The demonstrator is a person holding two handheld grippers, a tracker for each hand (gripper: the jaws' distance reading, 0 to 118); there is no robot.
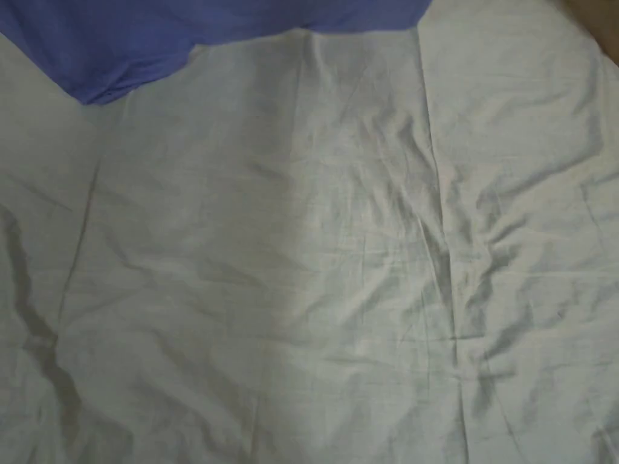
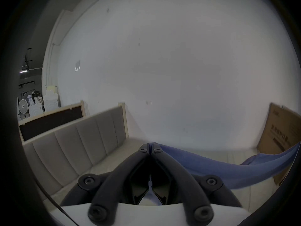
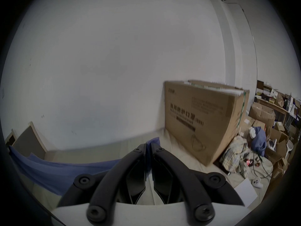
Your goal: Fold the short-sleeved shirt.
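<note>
Black jaws of the left claw (image 2: 150,146) pressed together on an edge of the blue short-sleeved shirt (image 2: 228,169), cloth pinched between the tips and running off to the right in a taut sagging band toward the cardboard box (image 2: 283,139). Same on the other side: right claw (image 3: 148,145) clamped narrow on a blue corner of that shirt (image 3: 53,172), fabric poking up past the tips and stretching away to the left, lifted off the bed. From the head view, a blue patch of the shirt (image 1: 181,36) along the far edge of the bed, toward its far left corner, hanging over the pale wrinkled sheet (image 1: 338,272); whether it touches the sheet cannot be told. Sheet creased all over, with long fold lines running from near edge to far edge. Beyond the bed, a plain white wall (image 2: 179,58). At the left, a padded grey headboard (image 2: 78,144) with upright seams. At the right, the big brown cardboard box (image 3: 203,118) standing on the bed's far right corner against the wall. Past the box, a heap of cartons and bundled cloth (image 3: 236,154) on the floor, blurred.
</note>
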